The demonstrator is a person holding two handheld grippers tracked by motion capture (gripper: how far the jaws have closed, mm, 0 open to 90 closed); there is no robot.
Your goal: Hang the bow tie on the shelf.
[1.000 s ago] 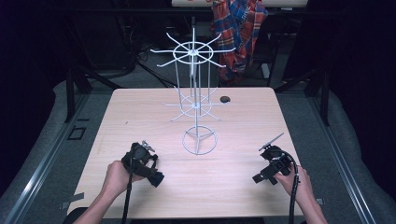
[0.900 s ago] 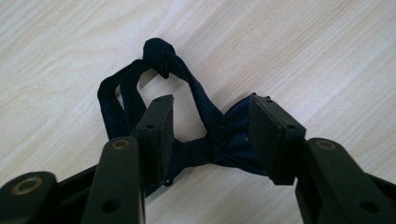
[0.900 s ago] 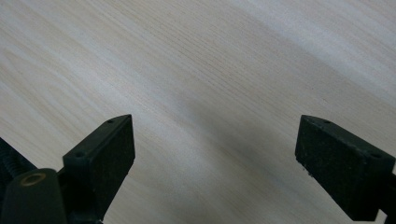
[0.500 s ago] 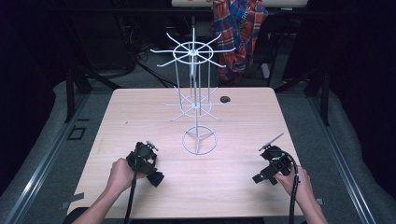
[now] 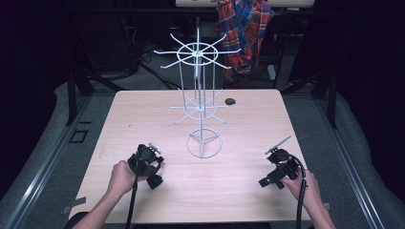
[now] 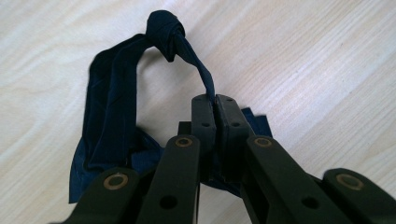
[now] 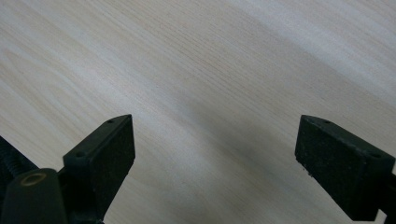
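My left gripper [image 6: 215, 100] is shut on a thin strand of a dark blue knotted cloth band [image 6: 112, 102] that lies on the light wooden table [image 5: 248, 124]. The band's knot sits just beyond the jaw tips, and its loop spreads to the left. From above, the left gripper [image 5: 154, 180] is near the table's front left, held low. My right gripper [image 7: 215, 140] is open over bare wood, with nothing between its jaws. It sits at the front right [image 5: 266, 182].
A white wire display rack [image 5: 203, 95] with spoke arms and a ring base stands mid-table. A small black object [image 5: 230, 101] lies behind it to the right. A plaid cloth [image 5: 243, 33] hangs beyond the far edge.
The left hand and gripper shifted slightly near the front left. The right gripper has stayed where it was.
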